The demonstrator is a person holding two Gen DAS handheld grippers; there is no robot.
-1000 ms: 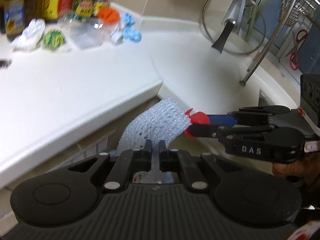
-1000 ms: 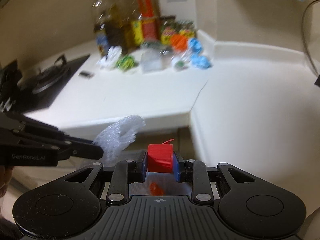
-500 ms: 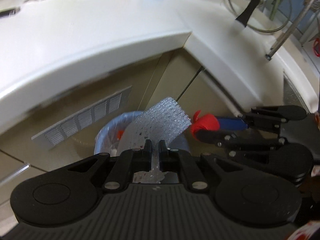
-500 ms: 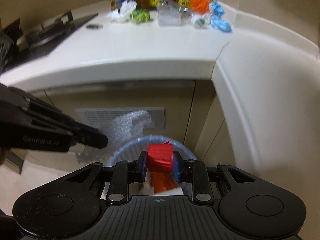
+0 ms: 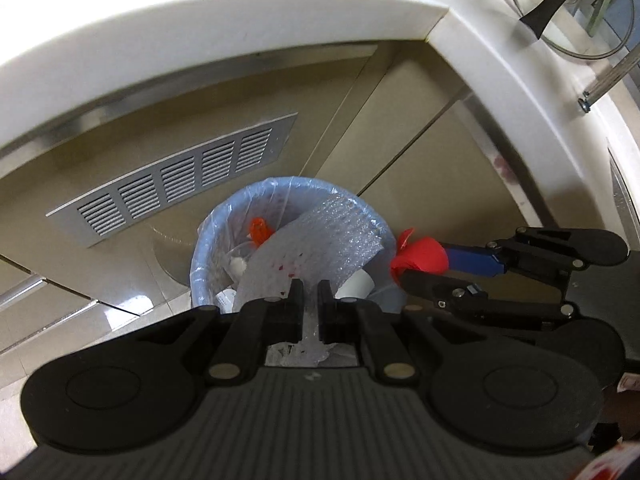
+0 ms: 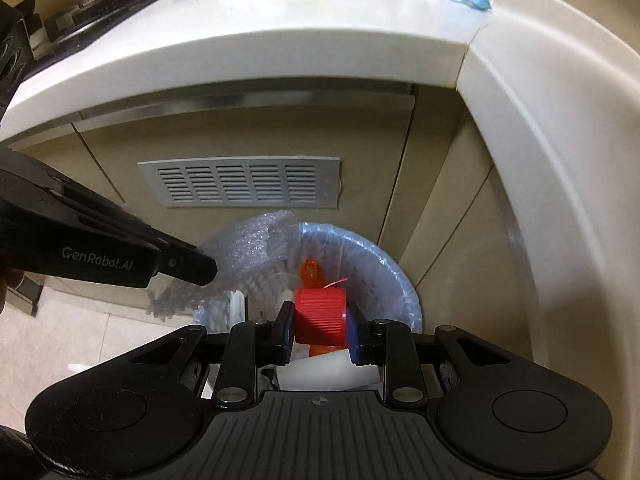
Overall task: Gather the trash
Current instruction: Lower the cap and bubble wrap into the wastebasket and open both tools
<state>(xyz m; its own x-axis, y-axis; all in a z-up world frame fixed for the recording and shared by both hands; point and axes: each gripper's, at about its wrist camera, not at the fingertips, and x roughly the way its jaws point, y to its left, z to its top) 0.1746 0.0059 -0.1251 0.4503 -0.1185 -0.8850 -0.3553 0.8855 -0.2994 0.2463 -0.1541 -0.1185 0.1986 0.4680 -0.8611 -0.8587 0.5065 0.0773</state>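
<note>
Left tongs (image 5: 310, 292) pinched nearly together on a crinkled sheet of clear bubble wrap (image 5: 320, 240), hanging over the round blue-lined mesh trash bin (image 5: 208, 236). Right tongs (image 6: 320, 316) narrowly apart, clamped on a ribbed red plastic bottle cap (image 6: 320, 314) above the same bin. Only in the right wrist view: white table (image 6: 280, 28) strewn with wrappers.
</note>
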